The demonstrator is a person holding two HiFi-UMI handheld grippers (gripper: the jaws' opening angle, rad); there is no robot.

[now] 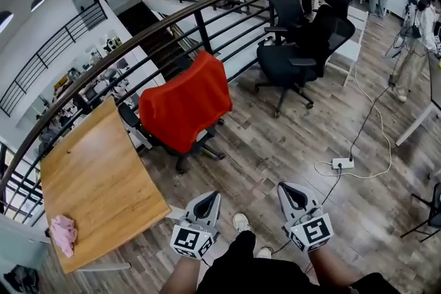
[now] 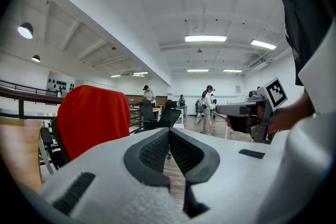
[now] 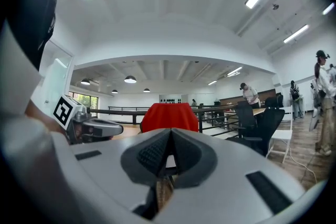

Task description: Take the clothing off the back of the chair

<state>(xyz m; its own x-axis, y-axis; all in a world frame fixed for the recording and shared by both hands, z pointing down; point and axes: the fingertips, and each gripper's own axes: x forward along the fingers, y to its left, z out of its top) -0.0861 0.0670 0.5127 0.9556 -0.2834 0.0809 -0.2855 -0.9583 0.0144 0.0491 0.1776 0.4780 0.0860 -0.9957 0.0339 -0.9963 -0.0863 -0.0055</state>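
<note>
A red garment (image 1: 185,105) hangs over the back of a black office chair (image 1: 197,145) beside the wooden table (image 1: 96,182). It also shows as the red garment (image 2: 93,118) at the left of the left gripper view and as the red garment (image 3: 169,116) straight ahead in the right gripper view. My left gripper (image 1: 209,199) and right gripper (image 1: 290,189) are low in the head view, well short of the chair, both shut and empty. Each points level toward the chair.
A pink cloth (image 1: 63,233) lies on the table's near corner. A black railing (image 1: 207,31) runs behind the chair. Two black chairs (image 1: 303,45) stand at the right. A power strip (image 1: 342,163) with cables lies on the wood floor. People stand in the background.
</note>
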